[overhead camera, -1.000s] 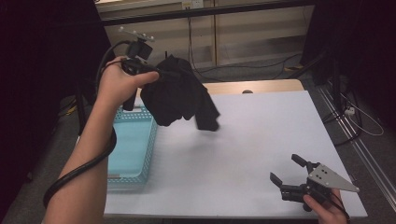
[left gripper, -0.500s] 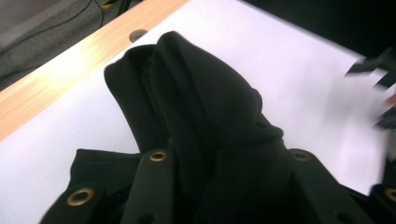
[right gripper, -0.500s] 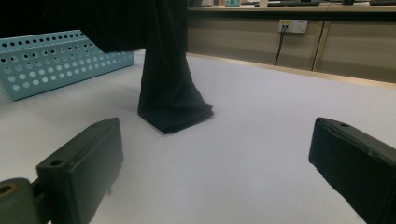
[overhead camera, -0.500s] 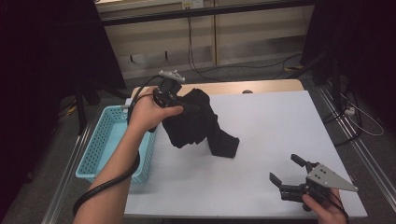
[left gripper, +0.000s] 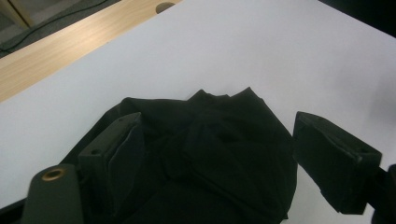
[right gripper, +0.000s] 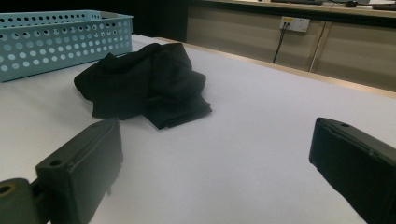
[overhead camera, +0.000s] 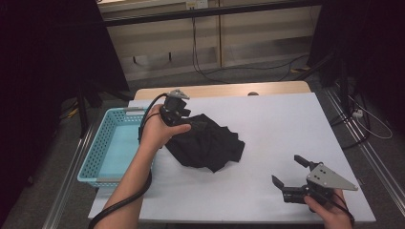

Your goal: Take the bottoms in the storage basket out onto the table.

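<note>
1. Fingers of the left gripper [overhead camera: 191, 120] have just been opening and now stand spread on either side of the black cloth [overhead camera: 207, 145], no longer pinching it.
2. Fingers of the right gripper [overhead camera: 289, 172] are spread wide with nothing between them, low over the bench [overhead camera: 286, 124] near its front right corner.
3. Crumpled in a heap, the cloth lies on the bench just beside the blue basket [overhead camera: 106, 143].
4. Judging by this, the cloth is being let go on the bench.
5. Next would likely come spreading it flat, which calls for each gripper to catch an edge.
</note>
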Demonstrator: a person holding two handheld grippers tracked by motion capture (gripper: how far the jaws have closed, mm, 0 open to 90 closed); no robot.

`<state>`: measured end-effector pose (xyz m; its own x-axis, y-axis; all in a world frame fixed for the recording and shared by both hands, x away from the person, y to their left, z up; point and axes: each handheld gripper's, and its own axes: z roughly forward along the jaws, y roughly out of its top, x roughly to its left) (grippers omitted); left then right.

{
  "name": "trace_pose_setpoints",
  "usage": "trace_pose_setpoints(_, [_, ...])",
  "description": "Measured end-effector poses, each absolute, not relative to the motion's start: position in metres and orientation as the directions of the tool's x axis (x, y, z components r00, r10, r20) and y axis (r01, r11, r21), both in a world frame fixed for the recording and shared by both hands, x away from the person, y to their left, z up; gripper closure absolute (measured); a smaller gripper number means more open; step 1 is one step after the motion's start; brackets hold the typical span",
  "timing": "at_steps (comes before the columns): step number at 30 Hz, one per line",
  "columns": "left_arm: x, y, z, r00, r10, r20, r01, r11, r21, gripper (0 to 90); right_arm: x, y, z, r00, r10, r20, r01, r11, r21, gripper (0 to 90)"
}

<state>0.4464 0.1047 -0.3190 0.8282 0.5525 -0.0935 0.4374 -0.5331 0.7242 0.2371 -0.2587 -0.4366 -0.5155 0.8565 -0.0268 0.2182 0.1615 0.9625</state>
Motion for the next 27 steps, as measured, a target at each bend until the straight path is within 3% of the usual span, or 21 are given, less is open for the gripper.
trace_pose_setpoints(16, [0.414,0.115,-0.353,0.807,0.589,-0.047,0.425,-0.524,0.738,11.0,0.287,-0.223,-0.434,-0.576,0.816,-0.044,0.29,0.255,0.923,1.3])
trace_pose_setpoints(27, [0.406,0.125,-0.372,0.785,0.616,-0.059,0.454,-0.509,0.732,9.4,0.304,-0.199,-0.437,-0.61,0.792,-0.012,0.304,0.249,0.92,2.4])
